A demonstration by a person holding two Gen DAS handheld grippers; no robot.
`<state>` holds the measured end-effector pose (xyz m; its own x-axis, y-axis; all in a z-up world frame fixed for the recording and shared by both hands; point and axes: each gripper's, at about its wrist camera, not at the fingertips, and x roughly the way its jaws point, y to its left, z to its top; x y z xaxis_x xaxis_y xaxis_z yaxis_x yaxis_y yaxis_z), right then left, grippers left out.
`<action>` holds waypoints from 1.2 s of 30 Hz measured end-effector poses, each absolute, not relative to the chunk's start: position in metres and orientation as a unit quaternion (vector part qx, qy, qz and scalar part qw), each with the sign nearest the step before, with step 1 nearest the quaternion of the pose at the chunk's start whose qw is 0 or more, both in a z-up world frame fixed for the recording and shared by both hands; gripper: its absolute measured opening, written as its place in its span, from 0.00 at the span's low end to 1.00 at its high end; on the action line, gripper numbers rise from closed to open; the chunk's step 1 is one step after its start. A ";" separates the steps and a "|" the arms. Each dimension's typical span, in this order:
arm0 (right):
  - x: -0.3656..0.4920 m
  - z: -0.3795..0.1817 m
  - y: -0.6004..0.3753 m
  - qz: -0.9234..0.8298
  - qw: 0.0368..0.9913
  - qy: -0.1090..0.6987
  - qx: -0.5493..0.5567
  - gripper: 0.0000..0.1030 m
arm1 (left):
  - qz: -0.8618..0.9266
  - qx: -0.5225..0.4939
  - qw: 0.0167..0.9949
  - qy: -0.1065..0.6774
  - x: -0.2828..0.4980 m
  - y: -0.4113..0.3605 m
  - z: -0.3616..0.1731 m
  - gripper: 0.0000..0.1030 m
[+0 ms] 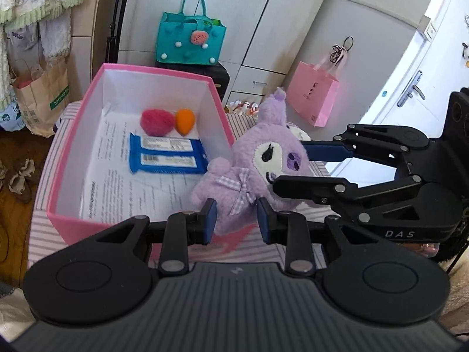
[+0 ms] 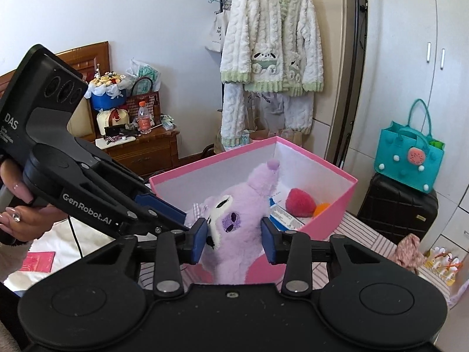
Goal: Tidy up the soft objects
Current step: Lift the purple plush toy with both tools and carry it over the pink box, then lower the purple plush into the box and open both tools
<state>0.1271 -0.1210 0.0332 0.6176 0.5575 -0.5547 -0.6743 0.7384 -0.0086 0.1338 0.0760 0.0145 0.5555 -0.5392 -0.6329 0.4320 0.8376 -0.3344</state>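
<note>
The plush toy [image 1: 258, 164] is gripped at the head by the right gripper [image 2: 233, 239]; the left gripper [image 1: 237, 220] apparently straddles its body, fingers parted, the pink box [image 1: 88, 102] at eleven o'clock.

Inside box [image 1: 164, 85], at far end: ball [image 1: 154, 122] left of sponge [image 1: 184, 122]; packets [image 1: 167, 154] just in front. Plush [image 1: 252, 167] at box's right wall, leaning over rim.

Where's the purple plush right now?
The purple plush sits just outside the pink box, at its right wall, between both sets of tongs: left, right.
</note>
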 end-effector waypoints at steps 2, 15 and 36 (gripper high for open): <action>0.141 0.032 -0.117 0.348 0.889 0.279 -0.108 0.43 | -0.273 -0.065 0.880 0.383 0.143 0.078 0.013 0.27; 0.249 0.010 -0.091 0.378 0.844 0.374 -0.065 0.23 | -0.243 -0.039 0.856 0.454 0.236 0.079 -0.023 0.24; 0.289 -0.011 -0.063 0.293 0.865 0.343 -0.219 0.12 | -0.241 -0.030 0.858 0.453 0.278 0.067 -0.028 0.24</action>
